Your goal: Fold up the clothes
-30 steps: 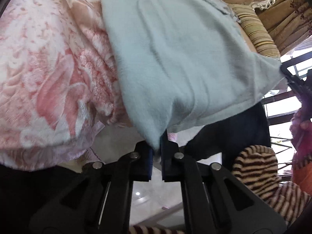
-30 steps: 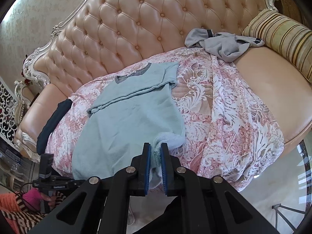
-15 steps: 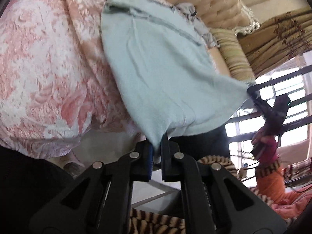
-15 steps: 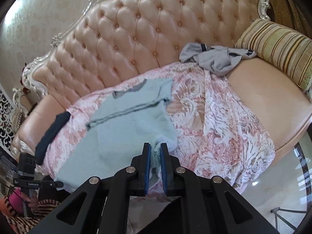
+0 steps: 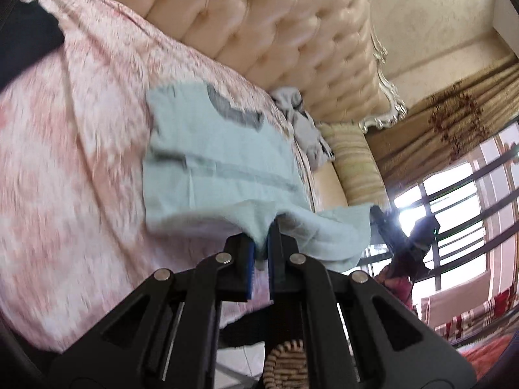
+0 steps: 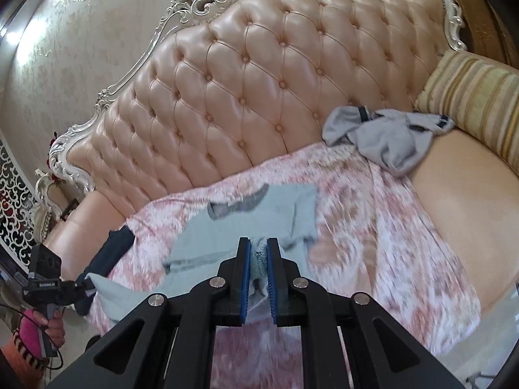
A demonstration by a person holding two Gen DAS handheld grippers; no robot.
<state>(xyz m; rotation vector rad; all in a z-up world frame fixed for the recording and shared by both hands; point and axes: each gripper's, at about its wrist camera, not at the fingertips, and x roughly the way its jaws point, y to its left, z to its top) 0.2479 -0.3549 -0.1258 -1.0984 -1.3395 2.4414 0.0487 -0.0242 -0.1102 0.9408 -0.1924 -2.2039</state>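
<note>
A pale blue t-shirt (image 5: pixel 214 159) with a grey collar lies on the pink floral sheet (image 5: pixel 71 149) that covers the sofa. Its lower hem is raised off the sheet and stretched between both grippers. My left gripper (image 5: pixel 262 243) is shut on one hem corner. In the right wrist view the same blue t-shirt (image 6: pixel 227 227) runs up to my right gripper (image 6: pixel 258 253), which is shut on a bunched hem corner. The left gripper (image 6: pixel 78 288) also shows there at the far left, a hand around its handle, pinching the other corner.
A tufted peach sofa back (image 6: pixel 259 81) rises behind the sheet. A crumpled grey garment (image 6: pixel 386 136) lies at the sofa's right by a striped cushion (image 6: pixel 476 97). A dark navy garment (image 6: pixel 110 253) sits on the left. Curtains and a barred window (image 5: pixel 454 194) are beside the sofa.
Both grippers have risen and moved toward the sofa back, carrying the shirt's hem up over its body. The shirt now looks shorter and the headboard fills more of each view.
</note>
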